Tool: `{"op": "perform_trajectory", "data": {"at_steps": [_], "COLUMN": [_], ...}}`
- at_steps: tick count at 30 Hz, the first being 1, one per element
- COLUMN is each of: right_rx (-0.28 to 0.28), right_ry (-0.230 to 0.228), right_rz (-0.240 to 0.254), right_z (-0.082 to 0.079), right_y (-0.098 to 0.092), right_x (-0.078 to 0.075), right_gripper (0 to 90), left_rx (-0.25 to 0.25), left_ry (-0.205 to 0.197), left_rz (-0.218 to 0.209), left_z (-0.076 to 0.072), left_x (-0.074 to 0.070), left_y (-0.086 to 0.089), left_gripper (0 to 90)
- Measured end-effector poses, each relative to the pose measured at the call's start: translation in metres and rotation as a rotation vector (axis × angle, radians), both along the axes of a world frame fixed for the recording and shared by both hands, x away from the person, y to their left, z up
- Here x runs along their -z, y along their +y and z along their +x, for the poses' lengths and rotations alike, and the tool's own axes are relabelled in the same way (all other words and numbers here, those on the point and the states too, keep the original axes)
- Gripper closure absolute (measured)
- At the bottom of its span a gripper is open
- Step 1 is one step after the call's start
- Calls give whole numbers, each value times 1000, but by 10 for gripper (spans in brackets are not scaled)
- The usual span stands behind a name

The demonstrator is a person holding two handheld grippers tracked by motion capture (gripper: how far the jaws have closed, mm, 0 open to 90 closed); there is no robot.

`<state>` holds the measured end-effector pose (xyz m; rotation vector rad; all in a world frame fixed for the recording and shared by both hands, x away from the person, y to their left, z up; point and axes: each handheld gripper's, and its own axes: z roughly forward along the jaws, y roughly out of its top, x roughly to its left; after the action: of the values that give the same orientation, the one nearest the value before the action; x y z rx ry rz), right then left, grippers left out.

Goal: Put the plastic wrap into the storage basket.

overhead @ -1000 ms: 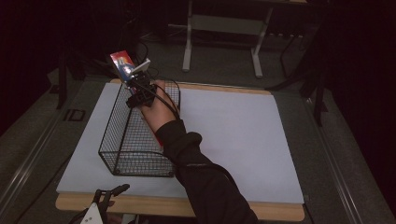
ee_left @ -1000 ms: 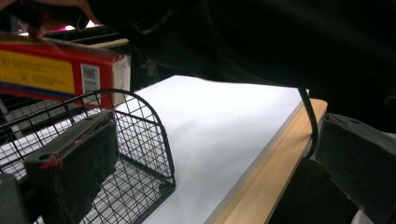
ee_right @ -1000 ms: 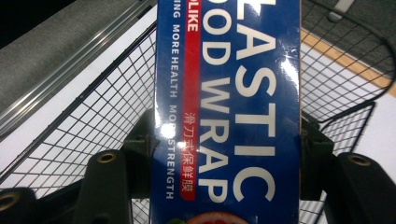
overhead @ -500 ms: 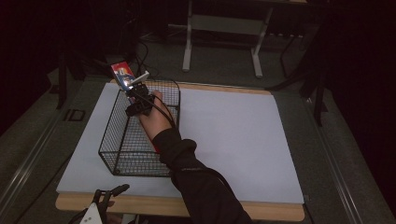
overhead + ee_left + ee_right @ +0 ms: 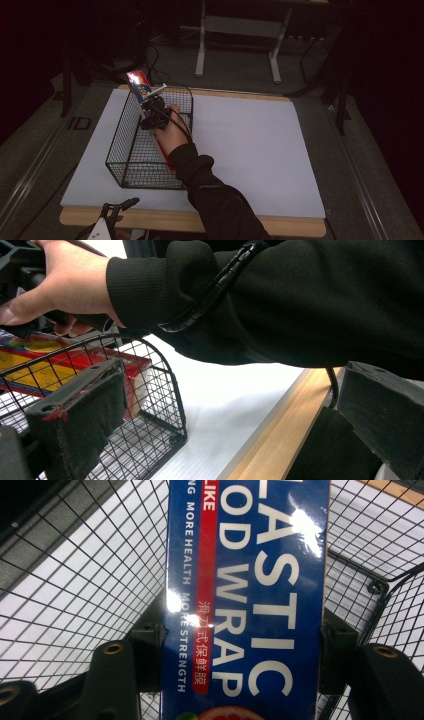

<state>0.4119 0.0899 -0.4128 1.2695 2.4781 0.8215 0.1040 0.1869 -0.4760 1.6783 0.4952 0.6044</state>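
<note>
We see a plastic wrap box (image 5: pixel 247 600) with a glossy printed skin of blue, red and white that throws back bright glare. Around it the basket (image 5: pixel 131 150) is thin black wire mesh, smooth and faintly shiny. Under the basket lies a matt white sheet (image 5: pixel 250 150), finely ribbed where we see it close, on a desk (image 5: pixel 270 440) edged in pale, smooth-grained wood. The left gripper's fingers (image 5: pixel 80 415) carry dull, worn black pads, scuffed with red. Beside the basket, the sleeve (image 5: pixel 300 300) is matt black knit cloth with a ribbed cuff.
</note>
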Motion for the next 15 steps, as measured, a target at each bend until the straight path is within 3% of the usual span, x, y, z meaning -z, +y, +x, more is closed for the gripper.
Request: {"op": "perform_trajectory", "data": {"at_steps": [4, 6, 8, 15], "right_rx": [1, -4, -2, 13], "right_ry": [7, 15, 39, 38], "right_rz": [-7, -36, -33, -44], "right_z": [-1, 0, 2, 5], "right_y": [1, 1, -1, -3], "right_x": [4, 8, 12, 23], "right_gripper": [386, 386, 387, 385], "left_rx": [1, 0, -1, 2], "left_ry": [0, -1, 0, 3], "left_rz": [3, 2, 1, 0], "left_z": [0, 0, 0, 0], "left_x": [0, 0, 0, 0], "left_y": [0, 0, 0, 0], "left_gripper": [2, 2, 2, 2]}}
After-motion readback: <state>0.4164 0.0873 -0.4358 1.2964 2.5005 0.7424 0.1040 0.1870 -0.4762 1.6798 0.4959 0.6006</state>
